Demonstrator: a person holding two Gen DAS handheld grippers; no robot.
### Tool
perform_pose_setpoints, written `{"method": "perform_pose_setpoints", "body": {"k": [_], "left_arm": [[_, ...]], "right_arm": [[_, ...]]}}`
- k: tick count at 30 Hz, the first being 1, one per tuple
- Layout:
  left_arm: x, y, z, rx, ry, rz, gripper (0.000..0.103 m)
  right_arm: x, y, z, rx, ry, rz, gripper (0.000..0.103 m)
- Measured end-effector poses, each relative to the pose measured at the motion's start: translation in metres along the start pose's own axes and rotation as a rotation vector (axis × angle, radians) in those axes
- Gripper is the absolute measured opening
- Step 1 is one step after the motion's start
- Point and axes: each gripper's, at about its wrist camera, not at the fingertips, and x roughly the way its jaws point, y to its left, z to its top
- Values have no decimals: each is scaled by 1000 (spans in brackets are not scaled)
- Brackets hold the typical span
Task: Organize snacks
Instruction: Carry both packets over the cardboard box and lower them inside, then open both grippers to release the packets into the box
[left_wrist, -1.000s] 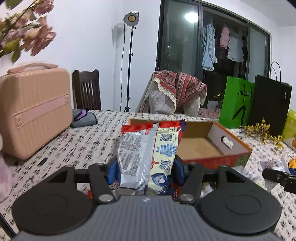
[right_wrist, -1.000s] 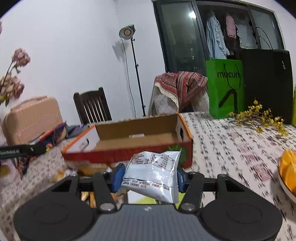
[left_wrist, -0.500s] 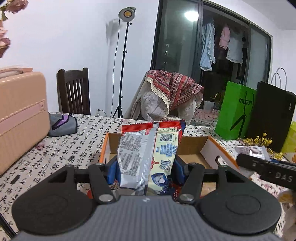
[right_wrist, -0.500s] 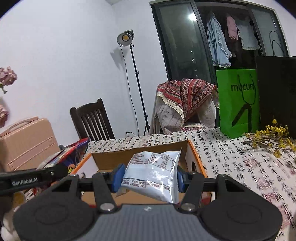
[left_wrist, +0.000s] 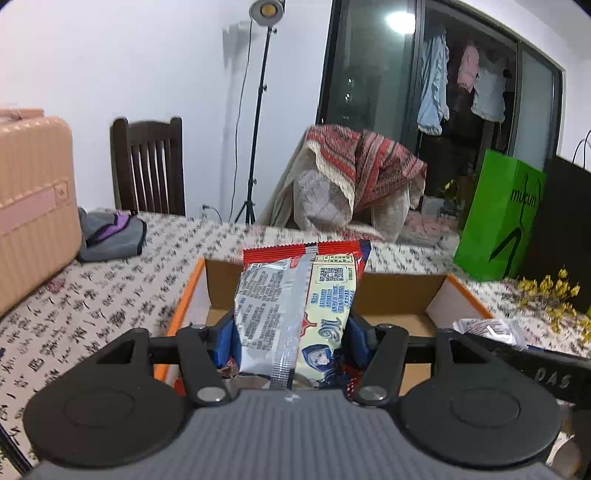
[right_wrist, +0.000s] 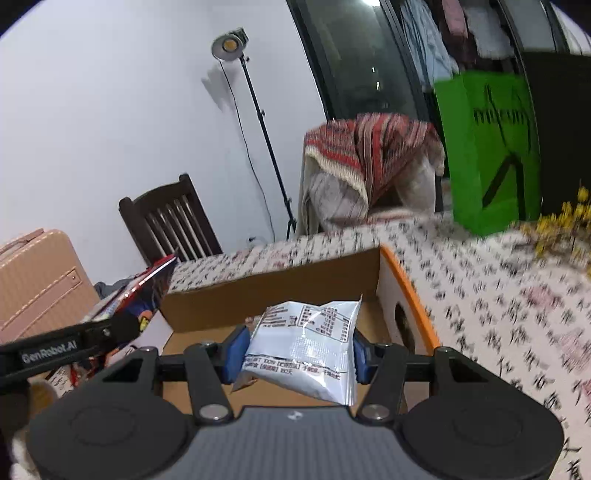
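Note:
My left gripper (left_wrist: 290, 341) is shut on a tall red, silver and cream snack packet (left_wrist: 295, 302), held upright over the near end of an open cardboard box with orange edges (left_wrist: 399, 295). The right gripper (right_wrist: 299, 350) is shut on a small silver snack bag (right_wrist: 306, 339), also above that cardboard box (right_wrist: 273, 299). In the left wrist view the silver bag (left_wrist: 487, 328) and the right gripper's black body show at the right. The right wrist view catches the red packet (right_wrist: 147, 288) and the left gripper's black arm at the left.
The box sits on a table with a black-and-white patterned cloth (left_wrist: 92, 295). A pink case (left_wrist: 33, 206) and a grey pouch (left_wrist: 110, 236) lie at the left. A green paper bag (left_wrist: 498, 214), a black bag and yellow flowers (left_wrist: 550, 295) stand at the right. Chairs wait behind.
Both grippers have travelled with their packets toward the cardboard box and now hang over it. The box looms larger and more central in both views. Both grips are unchanged.

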Motion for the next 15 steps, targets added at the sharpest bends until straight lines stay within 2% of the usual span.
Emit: {"method": "perform_pose_setpoints", "body": {"k": [2, 3, 4, 5, 6, 7, 9, 11, 15], "left_arm": [[6, 1, -3, 4, 15, -7, 61], [7, 2, -5, -1, 17, -13, 65], [7, 3, -6, -6, 15, -20, 77], [6, 6, -7, -17, 7, -25, 85], [2, 9, -8, -36, -14, -31, 103], [-3, 11, -9, -53, -41, -32, 103], [-9, 14, -9, -68, -64, -27, 103], [-8, 17, -8, -83, -59, -25, 103], [-7, 18, -9, -96, -43, -11, 103]], "right_arm": [[3, -6, -1, 23, 14, 8, 55], [3, -7, -2, 30, 16, 12, 57], [4, -8, -3, 31, 16, 14, 59], [3, -8, -4, 30, 13, 11, 60], [2, -8, -5, 26, 9, 6, 63], [0, -8, -5, 22, 7, 5, 67], [-2, -10, -6, 32, -1, 3, 93], [-4, -11, -6, 40, -14, 2, 103], [-8, -10, -8, 37, -29, -5, 103]]}}
